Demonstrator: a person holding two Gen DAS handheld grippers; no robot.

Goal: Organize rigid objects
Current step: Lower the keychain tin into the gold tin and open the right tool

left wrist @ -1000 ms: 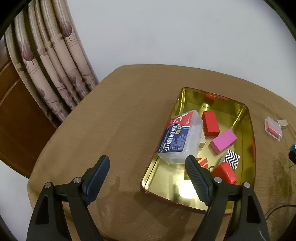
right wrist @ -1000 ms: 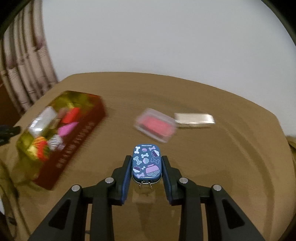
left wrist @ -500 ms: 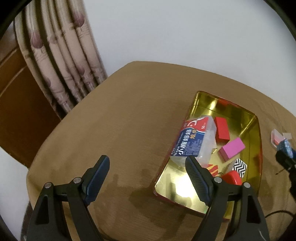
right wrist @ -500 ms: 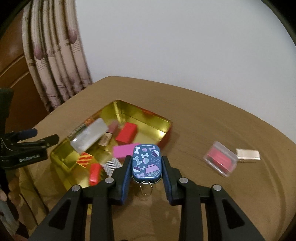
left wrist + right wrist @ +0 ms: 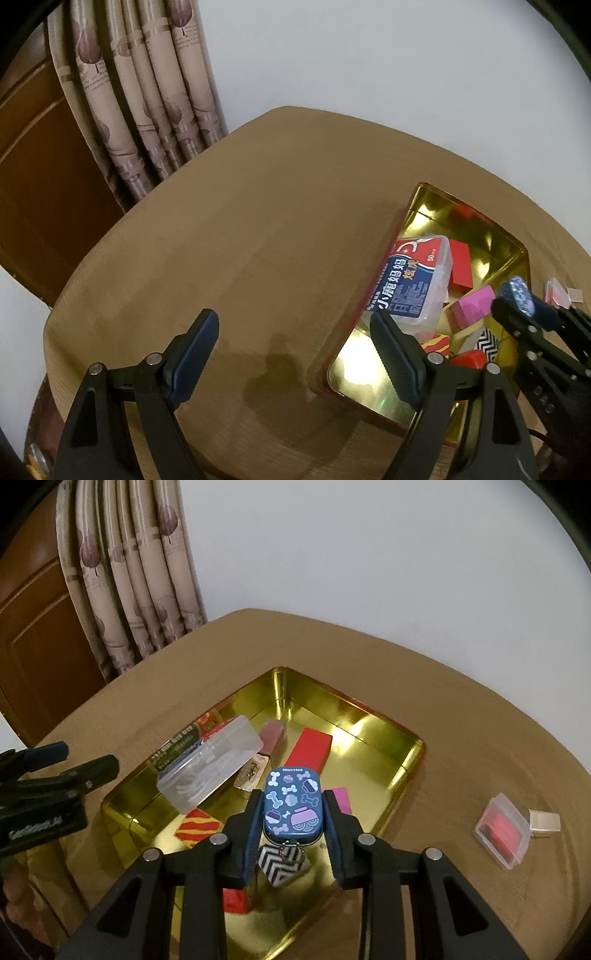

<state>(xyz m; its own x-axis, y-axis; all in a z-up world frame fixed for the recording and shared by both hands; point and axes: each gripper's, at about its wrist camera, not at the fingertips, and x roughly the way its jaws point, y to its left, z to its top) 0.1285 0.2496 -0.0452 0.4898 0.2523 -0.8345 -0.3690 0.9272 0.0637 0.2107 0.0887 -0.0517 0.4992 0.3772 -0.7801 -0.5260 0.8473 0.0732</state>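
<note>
My right gripper (image 5: 293,827) is clamped on the blue bone-print tin (image 5: 292,802), which I hold above the gold tray (image 5: 369,722). My left gripper (image 5: 291,354) is spread wide with nothing in it, over the brown table (image 5: 240,229) beside the tray. In the tray: clear floss-pick box (image 5: 212,768), red block (image 5: 309,752), pink block (image 5: 341,799), chevron tile (image 5: 280,864), striped red-yellow tile (image 5: 197,827). Outside it on the table, a clear case with red contents (image 5: 503,829) touches a small metal box (image 5: 545,821).

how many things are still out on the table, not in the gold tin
2, both right of the gold tin: a clear plastic case with red contents and a small silver block touching its far side. The right hand-held gripper may hide others.
</note>
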